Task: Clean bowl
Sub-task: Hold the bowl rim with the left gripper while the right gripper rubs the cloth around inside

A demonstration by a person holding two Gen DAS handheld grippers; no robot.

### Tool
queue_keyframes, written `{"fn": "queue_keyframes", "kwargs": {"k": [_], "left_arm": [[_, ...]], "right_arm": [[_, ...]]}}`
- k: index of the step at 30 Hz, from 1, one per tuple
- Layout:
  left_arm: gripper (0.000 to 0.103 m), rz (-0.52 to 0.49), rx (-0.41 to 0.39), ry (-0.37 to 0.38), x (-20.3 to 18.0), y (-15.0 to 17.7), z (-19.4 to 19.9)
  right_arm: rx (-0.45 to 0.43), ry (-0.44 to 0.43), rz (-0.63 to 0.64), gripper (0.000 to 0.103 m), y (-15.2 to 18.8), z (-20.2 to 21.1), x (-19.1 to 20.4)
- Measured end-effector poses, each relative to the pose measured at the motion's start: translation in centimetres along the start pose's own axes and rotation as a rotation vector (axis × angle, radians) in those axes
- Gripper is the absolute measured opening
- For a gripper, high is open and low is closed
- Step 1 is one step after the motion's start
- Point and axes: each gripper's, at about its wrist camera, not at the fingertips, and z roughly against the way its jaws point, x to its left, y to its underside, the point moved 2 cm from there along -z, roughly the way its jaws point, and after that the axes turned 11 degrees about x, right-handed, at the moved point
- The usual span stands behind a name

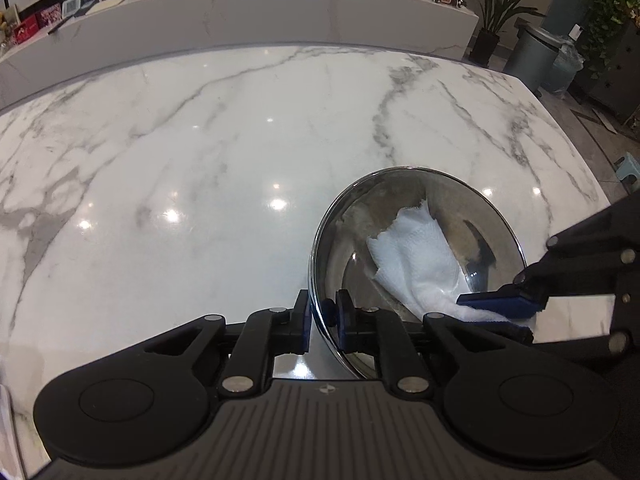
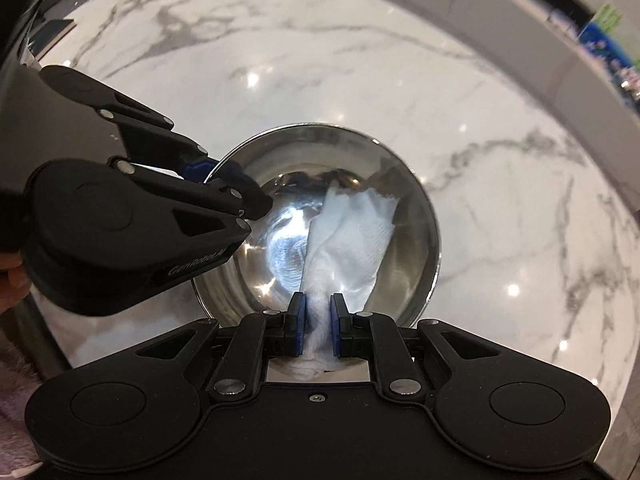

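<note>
The shiny bowl [image 1: 416, 248] is sitting on the white desk [image 1: 200, 160]. The left tool [image 1: 322, 320] is pinching the bowl's rim to keep it from sliding. The right tool [image 2: 318, 328] is squeezing a white paper towel [image 2: 348, 236] that is hanging down inside the bowl. The bowl is slippery, so it could be slipping out of the left pinch and tipping. The thin towel could be tearing or pulling loose if it is rubbing too hard.

Both wrist views steeply down, close — sharing bowl [image 1: 416, 248]
</note>
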Motion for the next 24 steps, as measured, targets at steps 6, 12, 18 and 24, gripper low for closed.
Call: {"fn": "queue_keyframes", "kwargs": {"k": [6, 12, 18, 24], "left_arm": [[0.012, 0.008, 0.031, 0.043, 0.3, 0.0, -0.3], [0.012, -0.014, 0.069, 0.112, 0.1, 0.9, -0.3], [0.013, -0.038, 0.065, 0.099, -0.2, 1.1, -0.2], [0.013, -0.045, 0.062, 0.093, -0.3, 1.0, -0.2]], "right_arm": [[0.099, -0.085, -0.06, 0.012, -1.2, -0.5, -0.6], [0.155, -0.254, -0.038, 0.012, -0.4, -0.4, 1.1], [0.182, -0.187, 0.017, 0.011, -0.1, -0.5, 1.7], [0.199, -0.014, 0.139, 0.011, 0.3, -0.3, 2.7]]}}
